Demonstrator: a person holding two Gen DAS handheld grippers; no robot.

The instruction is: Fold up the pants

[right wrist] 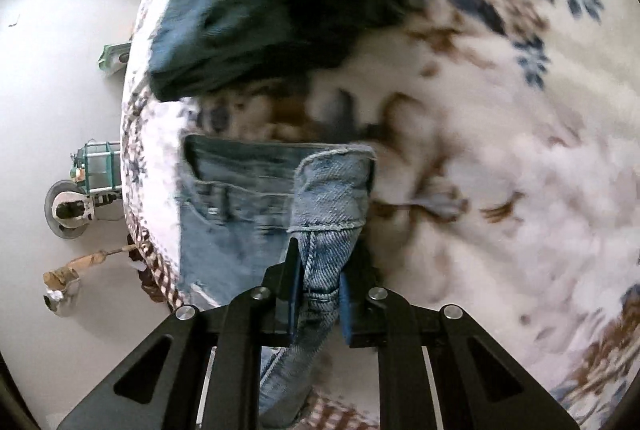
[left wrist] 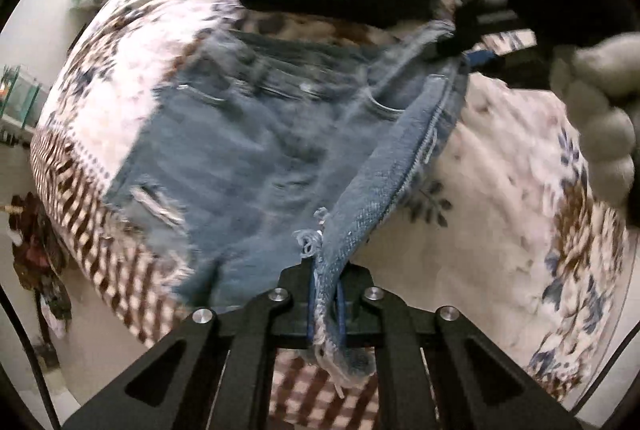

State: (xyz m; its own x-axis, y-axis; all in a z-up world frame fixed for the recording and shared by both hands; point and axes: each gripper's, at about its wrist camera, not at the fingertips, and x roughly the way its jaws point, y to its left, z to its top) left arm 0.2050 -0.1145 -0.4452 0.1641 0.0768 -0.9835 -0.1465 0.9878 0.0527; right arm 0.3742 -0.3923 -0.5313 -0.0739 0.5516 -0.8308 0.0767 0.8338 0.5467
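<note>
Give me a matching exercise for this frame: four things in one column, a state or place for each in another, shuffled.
Things:
1. light blue denim jeans
2. dark teal folded cloth
3. left tool
4. floral white bedspread

States:
A. clamps a frayed hem
B. lies under everything
C. held by both tools
D. rests beyond the waistband

Pairs: 1-C, 2-D, 3-A, 4-B

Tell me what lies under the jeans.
The jeans lie on a floral bedspread, which shows all around them. What it looks like directly beneath the denim is covered. Both grippers pinch the fabric's edges.
</note>
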